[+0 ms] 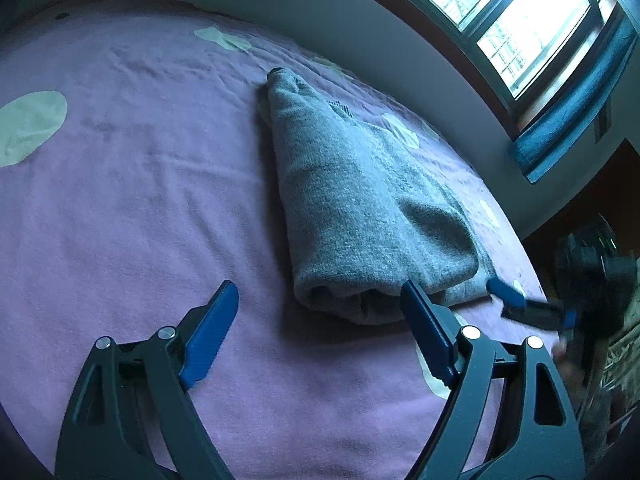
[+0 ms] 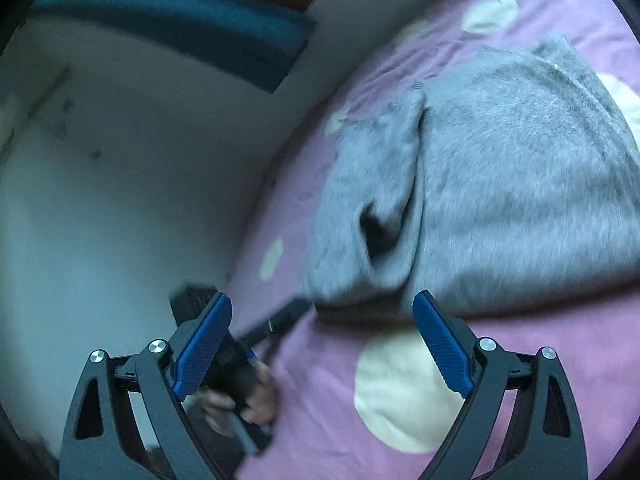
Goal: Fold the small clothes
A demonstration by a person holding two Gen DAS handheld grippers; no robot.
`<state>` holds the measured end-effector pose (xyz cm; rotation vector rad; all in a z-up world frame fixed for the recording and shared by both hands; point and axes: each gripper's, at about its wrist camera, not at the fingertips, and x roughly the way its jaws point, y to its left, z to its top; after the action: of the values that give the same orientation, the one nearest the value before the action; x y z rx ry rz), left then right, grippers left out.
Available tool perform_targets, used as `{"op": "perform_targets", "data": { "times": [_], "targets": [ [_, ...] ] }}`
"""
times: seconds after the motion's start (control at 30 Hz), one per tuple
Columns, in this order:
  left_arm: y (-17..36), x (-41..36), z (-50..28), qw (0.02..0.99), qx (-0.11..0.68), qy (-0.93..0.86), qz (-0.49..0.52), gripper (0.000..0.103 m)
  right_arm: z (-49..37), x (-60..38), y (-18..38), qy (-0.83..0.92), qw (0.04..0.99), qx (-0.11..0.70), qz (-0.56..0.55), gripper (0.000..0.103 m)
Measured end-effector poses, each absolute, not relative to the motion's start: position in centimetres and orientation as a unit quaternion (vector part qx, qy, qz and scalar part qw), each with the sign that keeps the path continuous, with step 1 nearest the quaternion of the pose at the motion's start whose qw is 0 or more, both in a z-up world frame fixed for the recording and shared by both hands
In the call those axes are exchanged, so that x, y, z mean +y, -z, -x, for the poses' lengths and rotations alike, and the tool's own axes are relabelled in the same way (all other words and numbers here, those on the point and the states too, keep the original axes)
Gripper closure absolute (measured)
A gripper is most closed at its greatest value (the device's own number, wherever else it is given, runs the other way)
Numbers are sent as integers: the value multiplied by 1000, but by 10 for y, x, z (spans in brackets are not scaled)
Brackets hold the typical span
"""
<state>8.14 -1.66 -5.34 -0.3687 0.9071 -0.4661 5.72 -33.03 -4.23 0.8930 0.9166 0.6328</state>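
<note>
Left claw (image 1: 320,312) open, just short of folded sweater (image 1: 360,200).

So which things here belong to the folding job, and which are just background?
Job: grey sweater, partly folded; left gripper, open; right gripper, open.

Background: purple bedspread with pale dots, window, blue curtain, wall.

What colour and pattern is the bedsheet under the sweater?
The bedsheet is purple with pale cream spots, clearest in the left wrist view.
</note>
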Motion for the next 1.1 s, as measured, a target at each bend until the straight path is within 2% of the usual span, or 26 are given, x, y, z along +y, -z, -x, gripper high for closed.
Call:
{"op": "perform_targets", "data": {
  "times": [0.33, 0.57, 0.87, 0.97, 1.03, 1.1],
  "targets": [
    [56, -14, -83, 852, 431, 229, 191, 17, -153, -309, 69, -271, 717, 509, -391, 12],
    [55, -14, -83, 851, 430, 230, 193, 16, -183, -278, 58, -280, 726, 520, -351, 12],
    [55, -16, -82, 852, 430, 229, 191, 16, -226, -282, 68, -269, 723, 505, -387, 14],
    [55, -17, -82, 852, 430, 229, 191, 16, -237, -280, 73, -256, 724, 520, -374, 35],
    [56, -17, -82, 852, 430, 229, 190, 16, -241, -281, 79, -247, 723, 529, -370, 54],
    [56, -17, -82, 852, 430, 228, 190, 16, -246, -281, 85, -245, 720, 532, -373, 61]
  ]
}}
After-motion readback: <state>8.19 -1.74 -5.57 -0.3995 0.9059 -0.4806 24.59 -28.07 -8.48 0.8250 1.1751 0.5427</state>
